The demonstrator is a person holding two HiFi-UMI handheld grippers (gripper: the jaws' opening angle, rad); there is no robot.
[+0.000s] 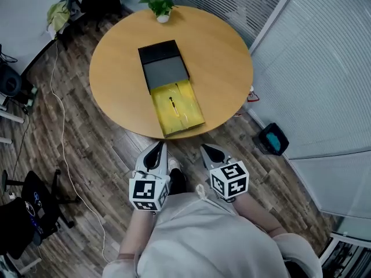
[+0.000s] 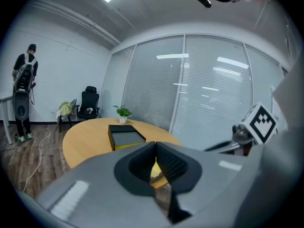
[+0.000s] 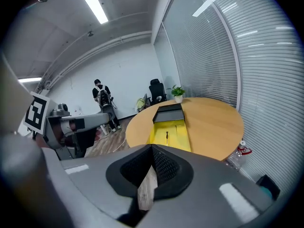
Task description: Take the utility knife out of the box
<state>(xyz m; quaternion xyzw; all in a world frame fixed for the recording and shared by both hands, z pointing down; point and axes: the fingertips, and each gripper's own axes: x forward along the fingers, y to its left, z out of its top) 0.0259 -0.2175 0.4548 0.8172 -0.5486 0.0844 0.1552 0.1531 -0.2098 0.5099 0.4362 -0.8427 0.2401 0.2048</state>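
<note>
On the round wooden table (image 1: 223, 62) lies an open box: a black lid with a grey inside (image 1: 164, 65) and, nearer me, a yellow tray (image 1: 188, 112). The utility knife (image 1: 173, 104) is a small dark thing lying in the middle of that tray; the right gripper view shows it too (image 3: 167, 136). My left gripper (image 1: 157, 146) and right gripper (image 1: 206, 149) hang side by side over the floor, short of the table's near edge, both pointing at the box. Both are shut with nothing in them, as the left (image 2: 154, 146) and right (image 3: 152, 148) gripper views show.
A small potted plant (image 1: 162, 7) stands at the table's far edge. A glass wall with blinds (image 1: 313, 68) runs along the right, with a blue bin (image 1: 273, 139) and a bottle (image 3: 240, 151) at its foot. A white cable (image 1: 61, 138) trails over the floor at left. A person (image 2: 24, 75) stands far back.
</note>
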